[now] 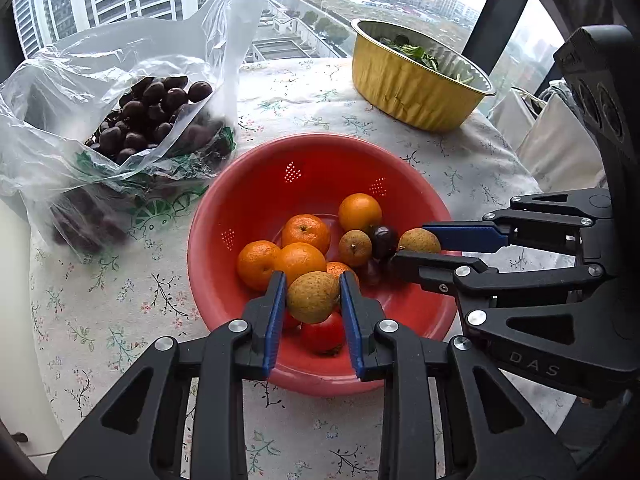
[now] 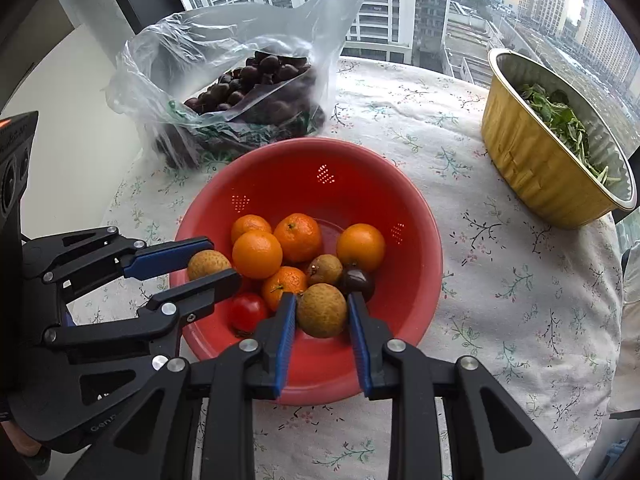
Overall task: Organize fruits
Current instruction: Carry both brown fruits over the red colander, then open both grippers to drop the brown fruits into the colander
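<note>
Both claws are over the red strainer bowl (image 1: 248,184) right now, each one closed on a small tan-brown fruit. Left claw (image 1: 313,296) has its blue pads pressed against the sides of one brown fruit (image 1: 313,298), held just above the pile near the bowl's near rim. Right claw (image 2: 322,310) is doing the same with a second brown fruit (image 2: 321,311), and in the left view I can see that claw coming in from the right side with its fruit pinched at the tips.

Down in the bowl there's a bunch of small oranges (image 2: 257,254) clustered in the middle, another loose brown fruit (image 2: 325,269) next to them, one dark cherry (image 2: 357,282) touching it, and a red tomato (image 2: 248,312) near the front wall.

Behind the bowl on the left sits a clear plastic bag (image 1: 100,92) full of dark cherries, its mouth open and its side touching the bowl rim. Off to the far right is a gold foil pan (image 2: 536,168) with leafy greens in it, well apart from the bowl. Everything rests on the counter, which has a floral tablecloth (image 2: 500,280) over it.
</note>
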{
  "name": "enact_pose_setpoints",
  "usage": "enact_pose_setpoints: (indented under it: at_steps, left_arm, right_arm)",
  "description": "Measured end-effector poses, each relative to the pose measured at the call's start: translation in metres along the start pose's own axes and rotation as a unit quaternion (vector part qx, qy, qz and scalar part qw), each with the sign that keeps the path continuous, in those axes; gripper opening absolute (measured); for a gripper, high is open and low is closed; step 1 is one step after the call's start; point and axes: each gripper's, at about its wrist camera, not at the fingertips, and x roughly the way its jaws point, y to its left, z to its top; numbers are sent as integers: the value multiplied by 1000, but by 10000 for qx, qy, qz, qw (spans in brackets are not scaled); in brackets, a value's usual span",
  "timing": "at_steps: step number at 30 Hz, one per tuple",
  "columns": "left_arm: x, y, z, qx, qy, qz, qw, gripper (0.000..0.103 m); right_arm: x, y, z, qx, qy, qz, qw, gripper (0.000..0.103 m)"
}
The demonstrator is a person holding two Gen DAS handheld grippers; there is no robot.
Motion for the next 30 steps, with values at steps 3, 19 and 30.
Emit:
enact_pose_setpoints:
  at_steps: [3,19,30]
  left_arm:
    - [4,0,0,-8,15,11,10000,25]
    - [18,4,-3,-67,110,166,9998,25]
    - [21,11,-6,-237,137,324,9991,50]
  right_arm:
    - [4,-3,2,43,44,4,10000,29]
    - [27,-5,4,79,286,45,9995,29]
    - [34,-8,4,129,351,-11,9993,29]
